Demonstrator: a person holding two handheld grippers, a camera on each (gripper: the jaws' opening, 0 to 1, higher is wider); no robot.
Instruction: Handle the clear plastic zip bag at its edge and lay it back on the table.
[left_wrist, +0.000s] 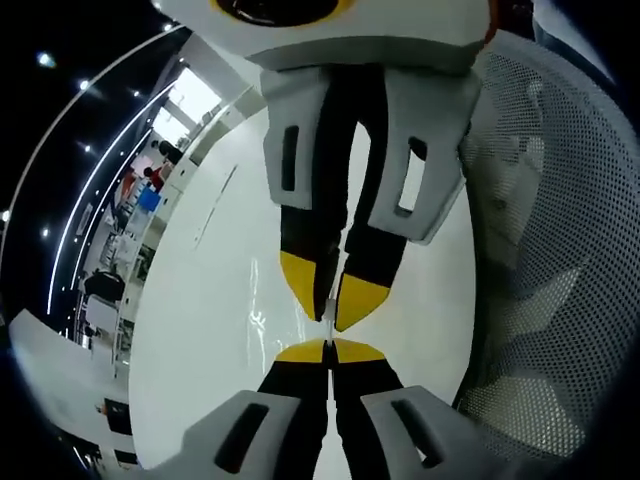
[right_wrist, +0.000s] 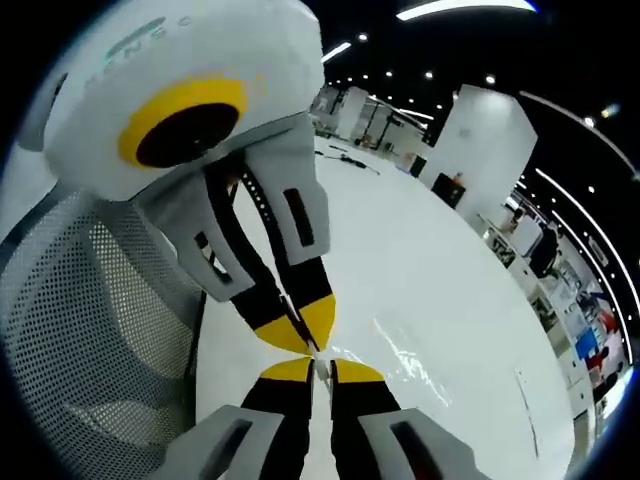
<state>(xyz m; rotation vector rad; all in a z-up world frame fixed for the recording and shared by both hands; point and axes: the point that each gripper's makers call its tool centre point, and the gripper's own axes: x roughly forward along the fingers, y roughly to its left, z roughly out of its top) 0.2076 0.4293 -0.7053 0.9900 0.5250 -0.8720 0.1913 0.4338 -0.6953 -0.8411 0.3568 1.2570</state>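
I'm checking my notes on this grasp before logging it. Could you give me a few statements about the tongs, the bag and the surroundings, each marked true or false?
1. The left tongs and right tongs are both closed on the edge of the clear zip bag. True.
2. The table is dark wood. False: it is glossy white.
3. A white mesh chair back stands beside the table. True.
4. The two tongs are held far apart. False: they point at each other, tips almost meeting.
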